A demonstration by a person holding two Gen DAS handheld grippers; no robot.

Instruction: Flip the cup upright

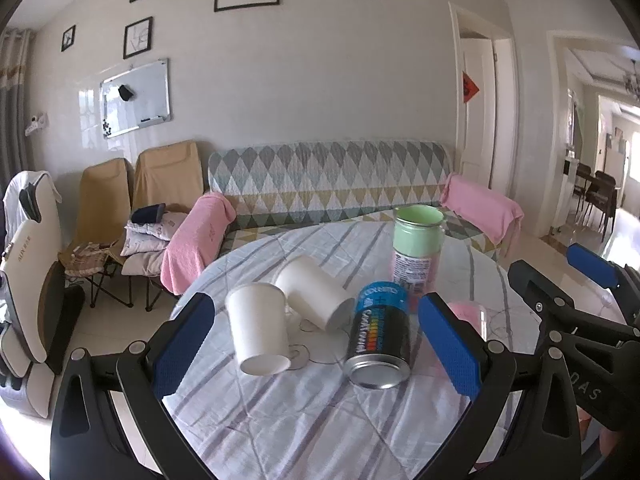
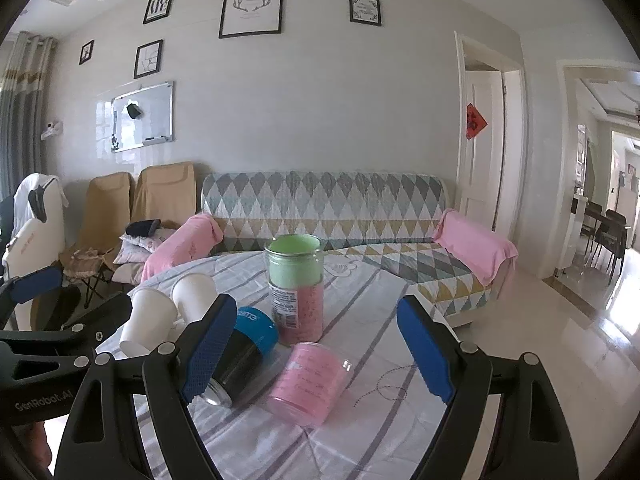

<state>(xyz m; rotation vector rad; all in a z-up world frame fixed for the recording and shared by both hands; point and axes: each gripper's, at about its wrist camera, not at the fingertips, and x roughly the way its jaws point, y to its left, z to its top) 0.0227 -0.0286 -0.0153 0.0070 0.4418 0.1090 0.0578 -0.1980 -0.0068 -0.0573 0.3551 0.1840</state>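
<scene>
Two white paper cups lie on their sides on the striped tablecloth (image 1: 304,432): the near one (image 1: 260,332) with its base toward me, the other (image 1: 316,296) behind it. A black can with a blue lid (image 1: 378,340) lies tipped beside them. A pink plastic cup (image 2: 306,384) lies on its side in the right wrist view. My left gripper (image 1: 316,348) is open, its pads either side of the white cup and can. My right gripper (image 2: 318,348) is open around the pink cup and also shows in the left wrist view (image 1: 592,268).
A tall jar with a green top and pink bottom (image 1: 418,252) stands upright behind the can; it shows in the right wrist view too (image 2: 296,284). Beyond the round table are a patterned sofa (image 1: 328,184), folding chairs (image 1: 160,184) and tiled floor at right.
</scene>
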